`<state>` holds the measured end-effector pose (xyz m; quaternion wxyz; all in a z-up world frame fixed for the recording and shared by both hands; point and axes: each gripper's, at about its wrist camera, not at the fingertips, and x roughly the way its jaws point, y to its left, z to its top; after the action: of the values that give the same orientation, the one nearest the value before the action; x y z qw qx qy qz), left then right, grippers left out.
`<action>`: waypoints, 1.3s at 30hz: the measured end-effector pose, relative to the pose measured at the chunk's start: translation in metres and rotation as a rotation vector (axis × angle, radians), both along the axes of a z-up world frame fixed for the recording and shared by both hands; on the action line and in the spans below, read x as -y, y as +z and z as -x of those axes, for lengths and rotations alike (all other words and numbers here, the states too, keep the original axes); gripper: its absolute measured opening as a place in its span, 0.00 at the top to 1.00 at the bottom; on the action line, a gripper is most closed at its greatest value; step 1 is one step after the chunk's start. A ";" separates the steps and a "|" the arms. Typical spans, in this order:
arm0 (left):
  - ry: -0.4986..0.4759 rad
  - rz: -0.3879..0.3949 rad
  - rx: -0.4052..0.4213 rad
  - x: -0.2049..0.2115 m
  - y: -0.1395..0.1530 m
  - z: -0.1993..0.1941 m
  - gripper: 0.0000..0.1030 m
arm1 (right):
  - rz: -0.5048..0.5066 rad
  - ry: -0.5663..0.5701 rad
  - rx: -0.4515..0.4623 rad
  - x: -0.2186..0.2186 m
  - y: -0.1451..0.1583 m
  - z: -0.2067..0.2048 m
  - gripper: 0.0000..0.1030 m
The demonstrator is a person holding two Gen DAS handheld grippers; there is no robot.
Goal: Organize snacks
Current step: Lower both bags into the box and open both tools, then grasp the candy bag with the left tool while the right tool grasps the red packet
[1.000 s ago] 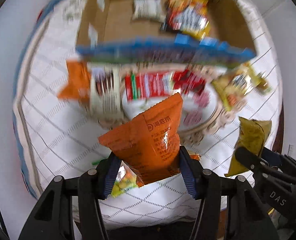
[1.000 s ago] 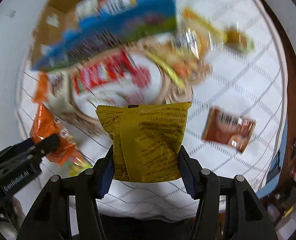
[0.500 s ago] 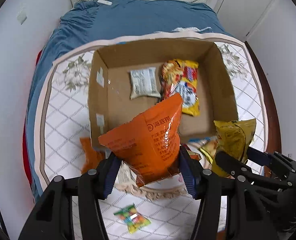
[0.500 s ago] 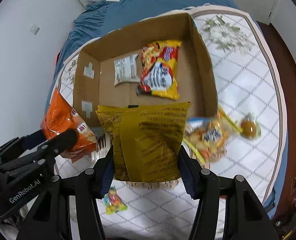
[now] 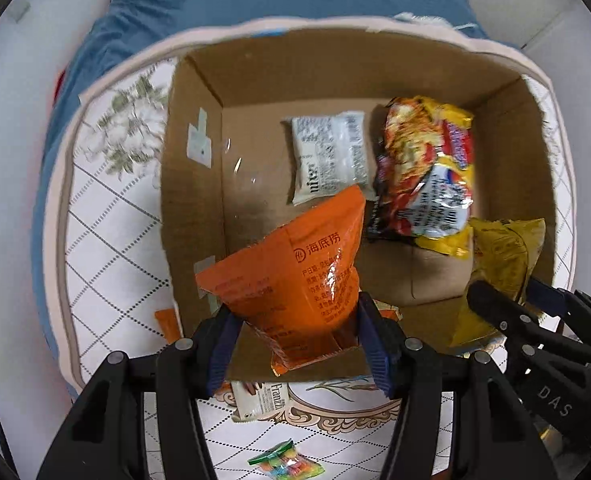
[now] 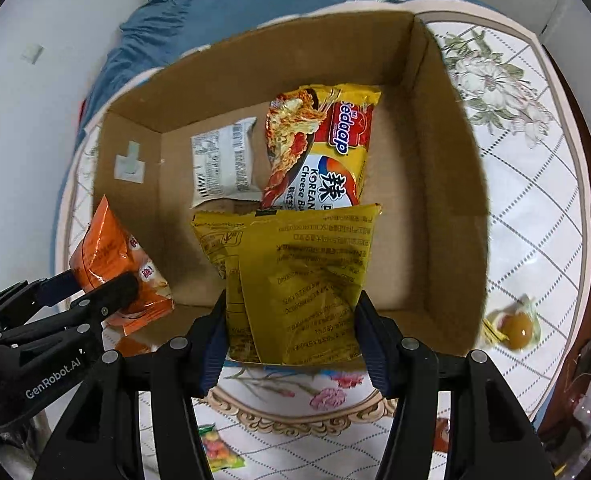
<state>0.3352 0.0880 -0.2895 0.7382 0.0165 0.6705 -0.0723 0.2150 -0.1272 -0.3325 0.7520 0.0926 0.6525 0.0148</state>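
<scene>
In the left wrist view, the left gripper is pointing down over a big open brown cardboard box. Its jaws are squeezing a shiny orange snack bag, which is hanging above the near left part of the box floor. A small white packet and a red and yellow noodle packet are lying flat inside the box, side by side. A little bag of colourful sweets is lying on the white quilted cover in front of the box.

In the right wrist view, the right gripper is pinching a crinkly dark yellow snack bag between its jaws, over the near edge of the box. A wrapped brown round sweet is sitting on the cover to the right of the box.
</scene>
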 end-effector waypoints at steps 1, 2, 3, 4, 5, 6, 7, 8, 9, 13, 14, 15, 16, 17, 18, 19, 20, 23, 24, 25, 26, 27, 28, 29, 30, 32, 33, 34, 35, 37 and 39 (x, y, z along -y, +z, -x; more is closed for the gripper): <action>-0.001 0.003 -0.010 0.000 -0.004 -0.002 0.48 | 0.003 0.000 -0.007 0.000 -0.004 -0.003 0.42; -0.003 0.012 -0.031 0.000 -0.011 -0.005 0.47 | 0.006 0.003 -0.014 -0.001 -0.008 -0.005 0.42; -0.008 0.022 -0.059 0.001 -0.019 -0.007 0.47 | 0.003 0.007 -0.028 -0.001 -0.015 -0.008 0.41; -0.006 0.027 -0.084 0.002 -0.026 -0.007 0.47 | -0.008 0.015 -0.056 -0.002 -0.024 -0.010 0.41; 0.001 0.034 -0.099 0.001 -0.032 -0.008 0.46 | -0.016 0.016 -0.079 -0.001 -0.031 -0.012 0.40; 0.006 0.047 -0.115 0.001 -0.039 -0.007 0.46 | -0.020 0.013 -0.110 -0.001 -0.040 -0.014 0.37; 0.006 0.049 -0.129 0.001 -0.043 -0.007 0.44 | -0.008 0.020 -0.142 -0.001 -0.049 -0.015 0.32; 0.002 0.039 -0.149 0.003 -0.049 -0.006 0.43 | 0.001 0.028 -0.156 -0.001 -0.054 -0.016 0.13; -0.001 0.029 -0.159 0.003 -0.053 -0.006 0.37 | 0.013 0.033 -0.164 -0.001 -0.058 -0.016 0.06; 0.012 0.032 -0.143 0.002 -0.055 0.000 0.24 | 0.032 0.020 -0.163 0.007 -0.064 -0.014 0.06; 0.019 0.039 -0.143 0.002 -0.054 0.001 0.23 | 0.039 0.010 -0.159 0.012 -0.064 -0.014 0.06; 0.025 0.040 -0.140 0.002 -0.052 0.001 0.21 | 0.039 0.010 -0.159 0.012 -0.064 -0.014 0.06; 0.031 0.041 -0.132 0.001 -0.049 0.003 0.19 | 0.041 0.004 -0.156 0.014 -0.063 -0.013 0.06; 0.034 0.046 -0.124 0.002 -0.045 0.004 0.19 | 0.043 -0.003 -0.151 0.016 -0.062 -0.013 0.06; 0.036 0.050 -0.106 0.002 -0.040 0.006 0.19 | 0.044 -0.006 -0.145 0.017 -0.060 -0.013 0.06; 0.035 0.047 -0.090 0.003 -0.035 0.007 0.19 | 0.047 -0.010 -0.135 0.019 -0.057 -0.012 0.06; 0.033 0.042 -0.075 0.004 -0.030 0.009 0.19 | 0.049 -0.013 -0.122 0.020 -0.054 -0.011 0.06; 0.034 0.024 -0.006 0.008 -0.007 0.012 0.19 | 0.060 -0.011 -0.081 0.023 -0.039 -0.007 0.06; 0.036 0.016 0.023 0.009 0.001 0.016 0.19 | 0.067 -0.011 -0.060 0.023 -0.032 -0.006 0.06; 0.040 0.005 0.047 0.007 0.008 0.015 0.19 | 0.074 -0.011 -0.038 0.022 -0.026 -0.003 0.05; 0.043 0.001 0.067 0.007 0.014 0.016 0.19 | 0.083 -0.010 -0.013 0.022 -0.018 -0.001 0.05; 0.046 -0.001 0.085 0.007 0.021 0.015 0.19 | 0.106 -0.008 0.038 0.022 -0.002 0.005 0.05; 0.054 -0.003 0.109 0.006 0.029 0.019 0.19 | 0.106 -0.008 0.038 0.022 -0.002 0.005 0.05; 0.057 -0.002 0.123 0.001 0.032 0.023 0.19 | 0.115 -0.009 0.065 0.023 0.007 0.009 0.05; 0.061 -0.002 0.142 0.001 0.039 0.027 0.19 | 0.120 -0.010 0.079 0.023 0.013 0.010 0.05; 0.064 -0.005 0.166 -0.004 0.051 0.031 0.19 | 0.124 -0.006 0.111 0.023 0.026 0.017 0.05; 0.063 -0.008 0.176 -0.005 0.056 0.032 0.19 | 0.126 -0.005 0.131 0.020 0.037 0.024 0.05; 0.062 -0.013 0.194 -0.005 0.063 0.037 0.19 | 0.126 -0.005 0.131 0.020 0.037 0.024 0.05; 0.061 -0.019 0.205 -0.005 0.067 0.040 0.19 | 0.121 -0.004 0.141 0.020 0.042 0.028 0.05; 0.063 -0.023 0.224 -0.007 0.078 0.049 0.19 | 0.110 -0.004 0.156 0.016 0.049 0.037 0.05; 0.070 -0.018 0.239 -0.008 0.084 0.056 0.19 | 0.097 -0.004 0.169 0.014 0.057 0.046 0.05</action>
<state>0.2789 0.0957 -0.2057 0.8149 0.0086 0.5784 -0.0380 0.1694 -0.1412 -0.2750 0.8081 0.0558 0.5863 -0.0106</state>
